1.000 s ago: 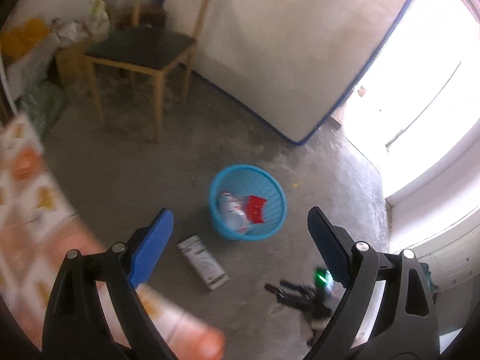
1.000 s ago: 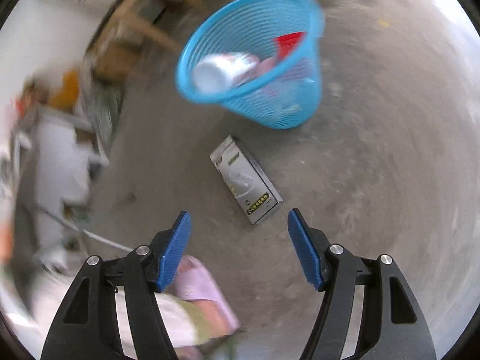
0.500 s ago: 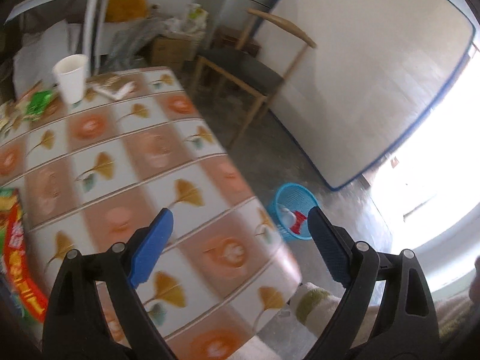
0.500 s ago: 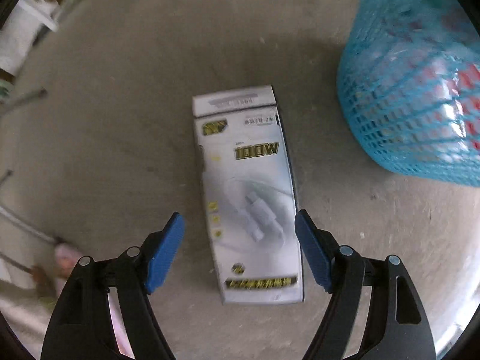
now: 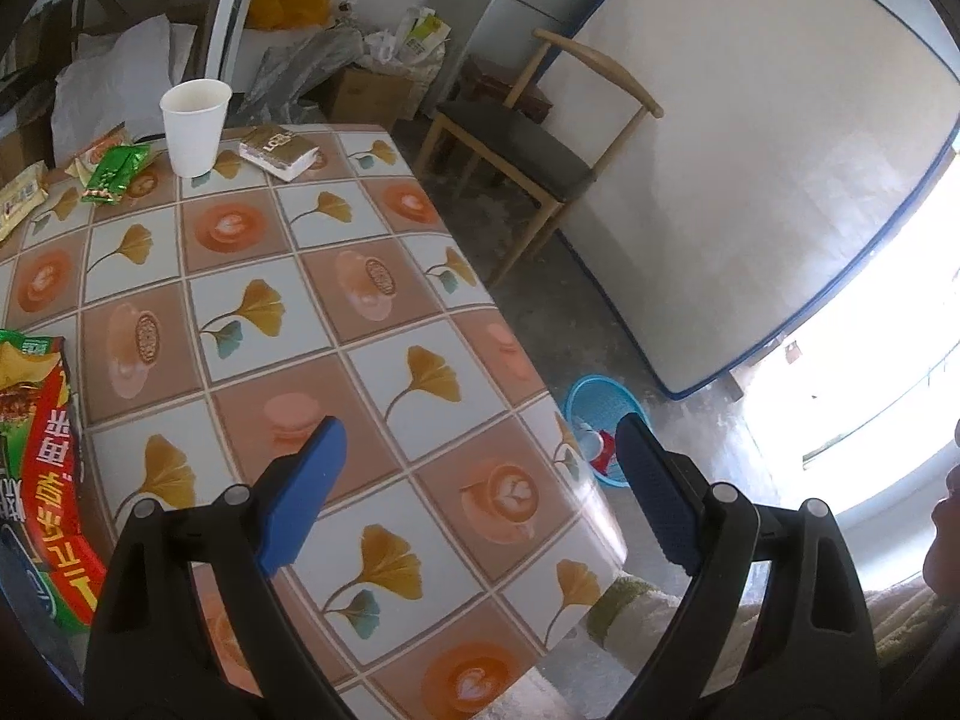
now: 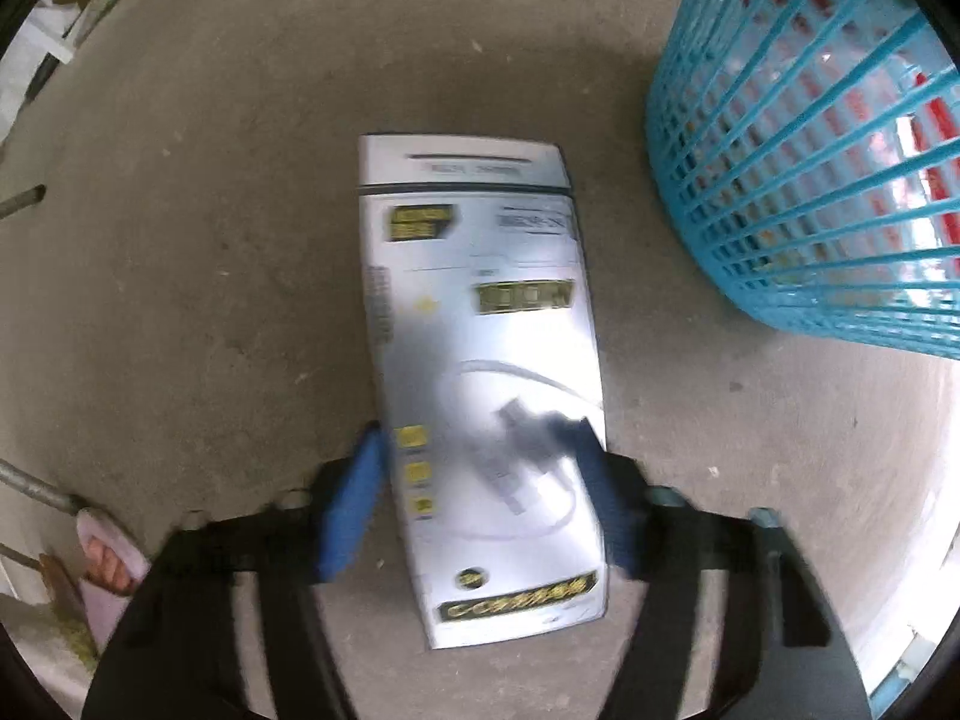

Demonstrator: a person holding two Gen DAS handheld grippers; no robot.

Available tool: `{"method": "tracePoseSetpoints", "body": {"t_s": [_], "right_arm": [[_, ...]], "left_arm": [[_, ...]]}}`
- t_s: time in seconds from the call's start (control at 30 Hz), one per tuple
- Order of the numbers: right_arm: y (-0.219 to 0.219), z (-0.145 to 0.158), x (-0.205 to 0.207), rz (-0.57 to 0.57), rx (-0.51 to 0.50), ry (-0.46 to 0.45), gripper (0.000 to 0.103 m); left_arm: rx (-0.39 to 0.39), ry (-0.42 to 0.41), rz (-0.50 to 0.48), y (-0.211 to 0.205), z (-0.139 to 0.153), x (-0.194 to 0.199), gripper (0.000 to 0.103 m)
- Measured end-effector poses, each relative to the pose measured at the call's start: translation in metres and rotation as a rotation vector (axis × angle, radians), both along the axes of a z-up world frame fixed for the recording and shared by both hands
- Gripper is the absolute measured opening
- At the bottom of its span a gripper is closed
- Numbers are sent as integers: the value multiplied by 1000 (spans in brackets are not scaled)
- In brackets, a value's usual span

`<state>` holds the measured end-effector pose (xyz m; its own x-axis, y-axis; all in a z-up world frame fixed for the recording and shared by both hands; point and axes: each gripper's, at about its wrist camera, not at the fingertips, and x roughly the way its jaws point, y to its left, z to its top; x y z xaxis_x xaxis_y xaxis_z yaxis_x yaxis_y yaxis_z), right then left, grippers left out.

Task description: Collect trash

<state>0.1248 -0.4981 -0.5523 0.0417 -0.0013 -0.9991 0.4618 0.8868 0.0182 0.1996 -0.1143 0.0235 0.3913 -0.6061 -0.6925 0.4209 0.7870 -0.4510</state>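
White box (image 6: pixel 480 372) lies flat on the concrete floor (image 6: pixel 180 240), long axis running away from the right claw (image 6: pixel 483 504), w/ its near half between the two blue pads (image 6: pixel 351 510). Pads sit just beside the box's long sides, one each side; frame is motion-blurred there, so can't tell if they actually touch the cardboard. Claw is partway closed around the box, not yet clearly clamped.

Box looks: flat rectangular carton, white/silver face, black-and-yellow labels near the far end and a black-yellow strip at the near end, pic of a white cable + plug in the middle, small yellow icons down its left side. Text too blurred to read. Far end flap shows a dark slot.

Blue mesh basket (image 6: pixel 810 192) stands on the floor just beside the box's far right corner, apart from it; red and pale items show through the mesh. A foot in a pink slipper (image 6: pixel 111 558) is at the left, near the claw.

Left claw (image 5: pixel 480 498) is wide open, holding nothing, above the patterned surface (image 5: pixel 252 312) near its right edge. Toward the far edge: white paper cup (image 5: pixel 195 126), small packet (image 5: pixel 277 150), green wrappers (image 5: pixel 114 171). Red snack bag (image 5: pixel 42 468) at the left edge. Same basket (image 5: pixel 600 420) shows on the floor beyond the right edge; wooden chair (image 5: pixel 528 138) further off.
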Motion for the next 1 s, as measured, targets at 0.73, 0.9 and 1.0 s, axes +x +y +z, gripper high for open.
{"method": "tracePoseSetpoints", "body": {"t_s": [0.73,0.9,1.0], "right_arm": [[-27,-16,-4,93,37,75,88],[-21,-30,8,99,64,112,88],[-20,-30,13,68,61,120,81]], "left_arm": [[-14,28,11,6,-11,4,87],[-3,52,14,1,-18,8,87],[3,47,10,-2,-17,8,87]]}}
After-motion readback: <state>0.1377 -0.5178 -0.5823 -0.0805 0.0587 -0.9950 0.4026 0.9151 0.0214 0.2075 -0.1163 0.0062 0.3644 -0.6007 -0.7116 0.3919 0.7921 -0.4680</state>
